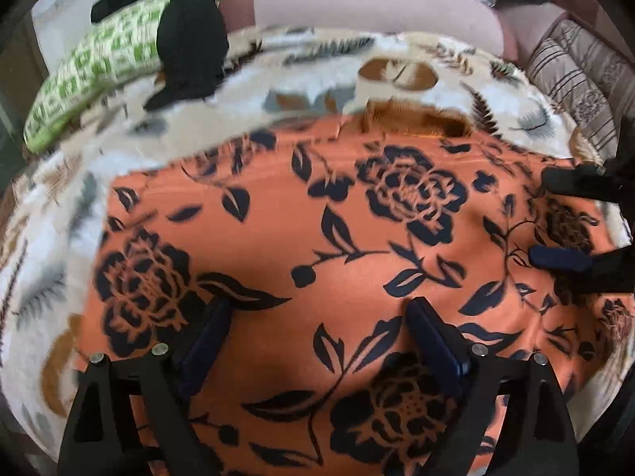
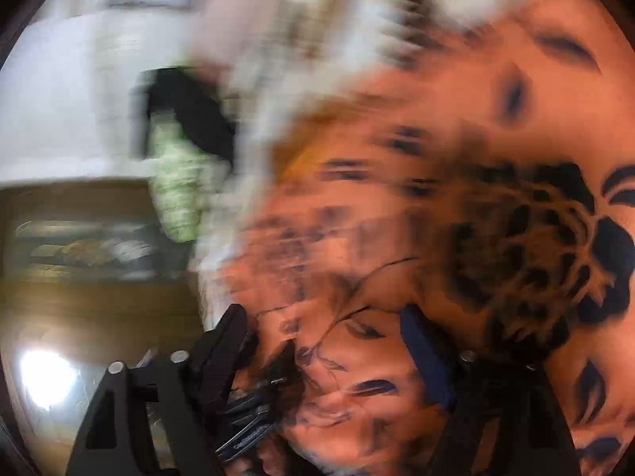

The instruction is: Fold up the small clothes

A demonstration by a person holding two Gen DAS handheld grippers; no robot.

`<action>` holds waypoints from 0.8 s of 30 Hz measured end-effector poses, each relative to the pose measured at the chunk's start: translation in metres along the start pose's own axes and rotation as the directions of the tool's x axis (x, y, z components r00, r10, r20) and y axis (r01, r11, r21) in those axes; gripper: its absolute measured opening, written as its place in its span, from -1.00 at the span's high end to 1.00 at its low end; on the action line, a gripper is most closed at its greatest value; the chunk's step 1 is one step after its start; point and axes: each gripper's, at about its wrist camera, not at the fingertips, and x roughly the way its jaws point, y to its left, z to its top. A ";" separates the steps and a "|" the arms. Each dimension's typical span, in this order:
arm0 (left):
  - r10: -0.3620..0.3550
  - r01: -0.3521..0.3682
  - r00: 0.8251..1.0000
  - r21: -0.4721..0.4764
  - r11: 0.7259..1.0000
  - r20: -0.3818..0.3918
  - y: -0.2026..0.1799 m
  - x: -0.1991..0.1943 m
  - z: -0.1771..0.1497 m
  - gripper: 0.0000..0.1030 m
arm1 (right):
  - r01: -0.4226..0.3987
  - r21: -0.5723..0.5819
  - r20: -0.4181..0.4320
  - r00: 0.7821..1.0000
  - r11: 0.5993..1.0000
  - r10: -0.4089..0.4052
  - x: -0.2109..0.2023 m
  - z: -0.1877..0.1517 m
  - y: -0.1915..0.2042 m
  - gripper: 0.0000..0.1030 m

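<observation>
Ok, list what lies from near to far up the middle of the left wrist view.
Left gripper → orange cloth with dark floral print → white fleece blanket with leaf pattern → pale pink cushion.

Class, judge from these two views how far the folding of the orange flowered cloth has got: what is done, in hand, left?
Done: the orange flowered cloth lies spread fairly flat on the feather-print blanket, its far and left edges straight.

In hand: the left tool hangs open above the cloth, gripping nothing; the right tool is at the cloth's right side, jaws apart.

Left: whether any fold is made cannot be told.
</observation>
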 end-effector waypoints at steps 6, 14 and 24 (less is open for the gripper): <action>-0.018 0.022 0.998 -0.066 0.998 0.068 0.027 -0.019 -0.012 -0.78 | 0.063 -0.125 0.155 0.987 0.990 -0.043 -0.048 0.008 0.016 -0.48; -0.033 0.043 0.993 -0.084 0.996 0.114 0.033 -0.039 -0.017 -0.82 | -0.006 -0.085 0.245 0.969 0.996 0.026 -0.077 0.047 0.002 -0.54; -0.034 0.045 0.992 -0.087 0.995 0.123 0.038 -0.056 -0.029 -0.82 | 0.075 -0.047 0.364 0.930 0.996 -0.052 -0.116 0.032 -0.001 -0.59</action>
